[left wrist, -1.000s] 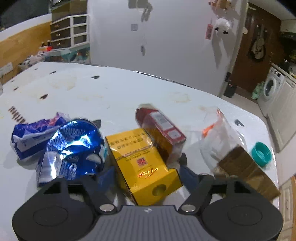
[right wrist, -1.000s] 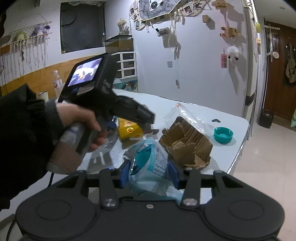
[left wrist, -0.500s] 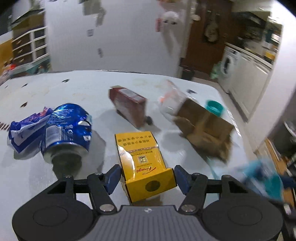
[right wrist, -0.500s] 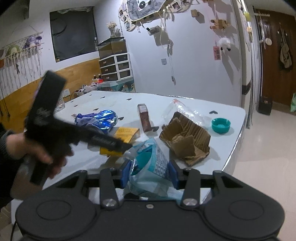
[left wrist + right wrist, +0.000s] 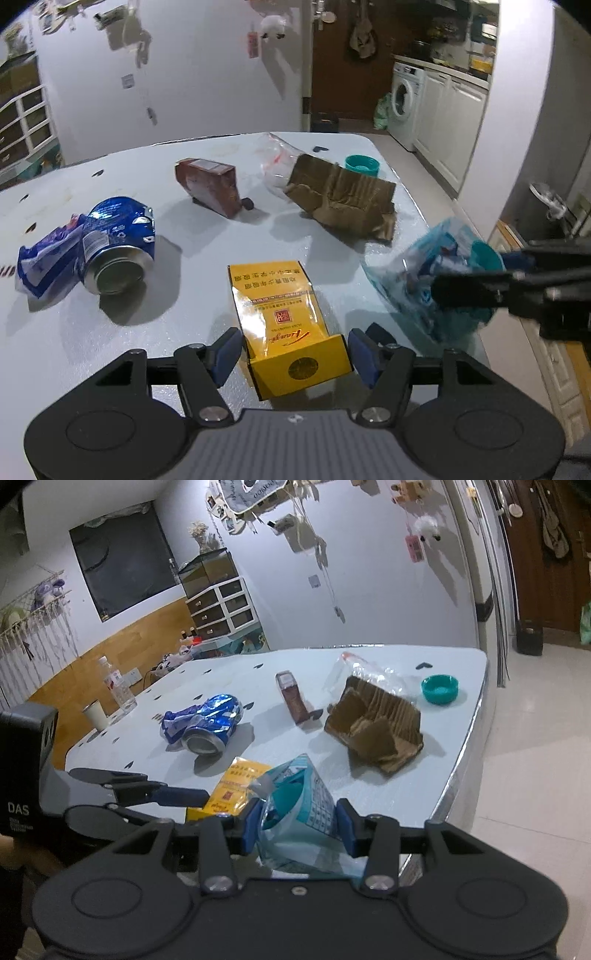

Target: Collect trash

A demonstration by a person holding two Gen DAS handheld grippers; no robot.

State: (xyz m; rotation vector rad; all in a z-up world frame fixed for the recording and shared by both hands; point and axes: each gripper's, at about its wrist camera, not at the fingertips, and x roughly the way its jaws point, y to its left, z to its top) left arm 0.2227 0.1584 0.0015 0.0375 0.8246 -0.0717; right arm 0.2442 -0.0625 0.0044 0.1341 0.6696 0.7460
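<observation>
Left gripper [image 5: 293,349] has just eased its jaws wider, straddling the yellow cigarette box [image 5: 286,325] on the table [image 5: 184,317], a gap either side. Right gripper [image 5: 298,827] is pinching a bluish plastic bag [image 5: 301,812] near the table's edge.

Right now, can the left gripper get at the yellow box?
Probably yes. The left gripper already straddles the near end of the yellow box, its jaws having just opened a little, pads not pressing. Nothing lies between; the right gripper, holding the blue bag, stays off to the side.
</observation>
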